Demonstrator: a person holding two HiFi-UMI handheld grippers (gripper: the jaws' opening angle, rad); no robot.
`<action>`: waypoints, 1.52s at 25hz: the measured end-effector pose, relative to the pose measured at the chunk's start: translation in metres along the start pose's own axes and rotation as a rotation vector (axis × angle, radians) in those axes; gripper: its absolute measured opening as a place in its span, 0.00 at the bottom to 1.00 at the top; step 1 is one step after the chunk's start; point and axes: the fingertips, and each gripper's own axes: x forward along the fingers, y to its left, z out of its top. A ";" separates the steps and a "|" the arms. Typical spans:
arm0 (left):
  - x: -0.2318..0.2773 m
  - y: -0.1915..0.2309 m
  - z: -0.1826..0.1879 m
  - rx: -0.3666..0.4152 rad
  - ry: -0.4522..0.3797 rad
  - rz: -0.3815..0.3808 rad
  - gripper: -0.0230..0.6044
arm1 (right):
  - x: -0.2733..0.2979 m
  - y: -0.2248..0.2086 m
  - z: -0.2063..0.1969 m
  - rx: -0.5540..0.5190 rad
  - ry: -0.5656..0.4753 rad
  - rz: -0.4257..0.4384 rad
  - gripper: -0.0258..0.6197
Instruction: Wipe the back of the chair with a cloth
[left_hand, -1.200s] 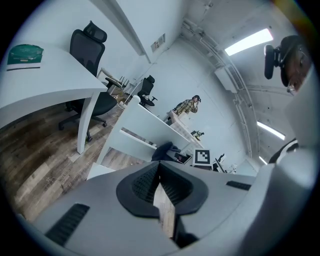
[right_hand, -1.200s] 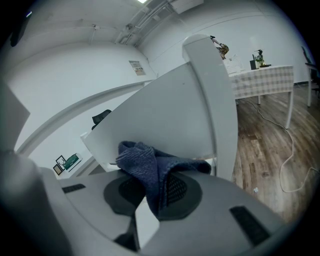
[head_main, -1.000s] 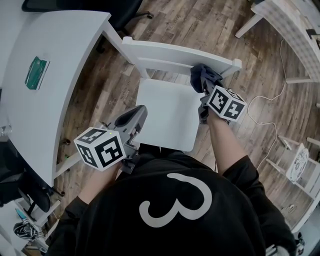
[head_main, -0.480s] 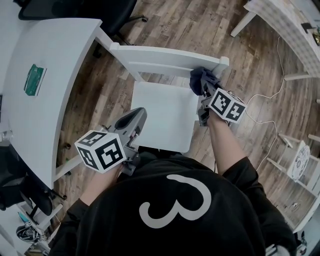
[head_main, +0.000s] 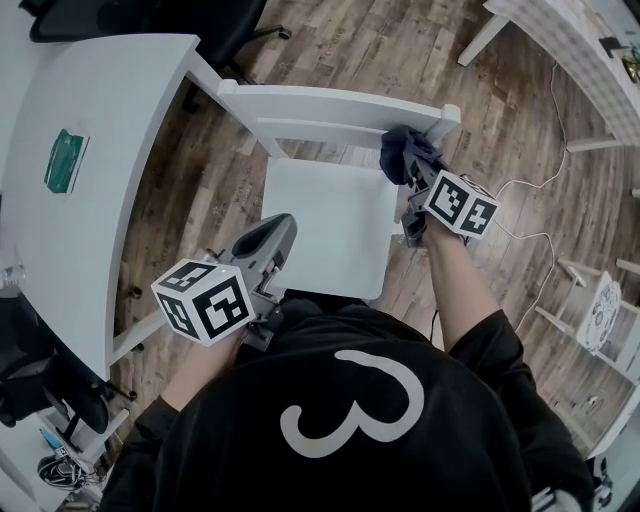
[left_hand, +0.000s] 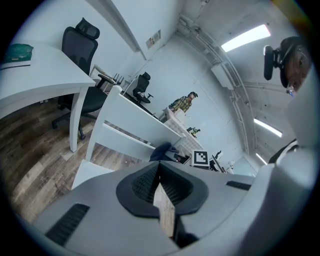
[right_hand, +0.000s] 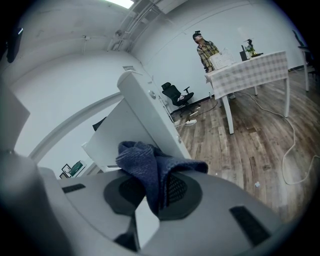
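A white wooden chair (head_main: 335, 105) stands on a brown plank floor (head_main: 450, 60) in a pale-walled office, its seat (head_main: 330, 235) bare and its back turned toward a white desk (head_main: 110, 130) at the person's left. A flat green item (head_main: 66, 160) lies on the desk, a black office chair (head_main: 200, 20) sits behind it, and a table with a checked cover (head_main: 570, 40) stands at the right, a thin cable (head_main: 530, 215) looping over the boards near it. In the right gripper view a second person (right_hand: 205, 47) stands beside that table. The right gripper (head_main: 408, 172) is clamped on a dark blue cloth (head_main: 403, 152), which bunches out of its jaws and rests against the right end of the chair's top rail, by the corner post. The left gripper (head_main: 276, 226) hangs low over the front left corner of the seat, well apart from the cloth, its jaws closed together with nothing between them. The wearer's black shirt (head_main: 350, 420) bearing a large white numeral fills the bottom of the head view.
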 end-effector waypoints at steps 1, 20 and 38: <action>-0.003 0.003 0.000 -0.003 0.003 -0.002 0.06 | -0.001 0.001 -0.001 -0.006 -0.001 -0.003 0.12; -0.080 0.106 0.013 -0.100 -0.036 -0.001 0.06 | 0.031 0.109 -0.070 -0.092 0.092 0.018 0.12; -0.118 0.184 0.013 -0.193 -0.064 0.038 0.06 | 0.123 0.190 -0.105 -0.186 0.168 0.070 0.12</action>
